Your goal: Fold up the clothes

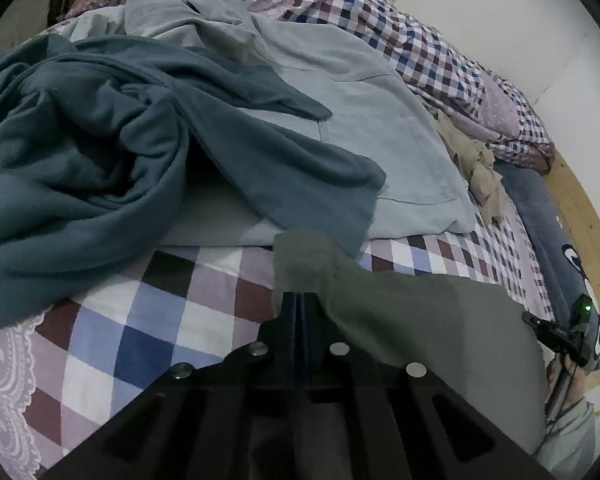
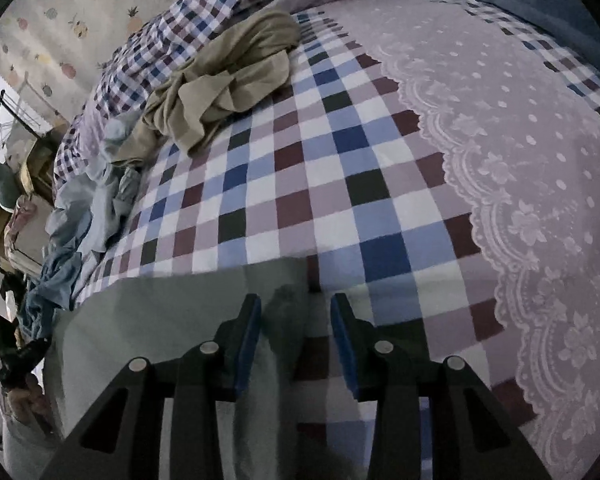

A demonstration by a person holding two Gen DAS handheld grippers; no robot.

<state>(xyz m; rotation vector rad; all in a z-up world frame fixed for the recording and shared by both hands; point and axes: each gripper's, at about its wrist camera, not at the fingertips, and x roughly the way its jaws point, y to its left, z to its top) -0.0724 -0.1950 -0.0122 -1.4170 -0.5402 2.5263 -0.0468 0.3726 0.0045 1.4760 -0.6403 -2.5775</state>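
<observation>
Left wrist view: left gripper [image 1: 298, 300] pinched tight on grey-green garment [image 1: 412, 320], spread low on checked bed [image 1: 148, 320]. Right gripper [image 2: 296, 312] wide apart, holding nothing. Teal top [image 1: 80, 168], pale blue garment [image 1: 380, 128], tan garment [image 2: 228, 84] heaped unfolded.

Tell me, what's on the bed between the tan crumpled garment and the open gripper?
Only bare checkered bedsheet lies between the tan garment and the right gripper, as the right wrist view shows.

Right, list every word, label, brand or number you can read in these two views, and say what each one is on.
None can be read in either view.
dark blue pillow: a white printed shape, partly hidden, not readable as text.
wall covering: fruit pictures only, no words.
left claw, right claw: no markings visible.
</observation>
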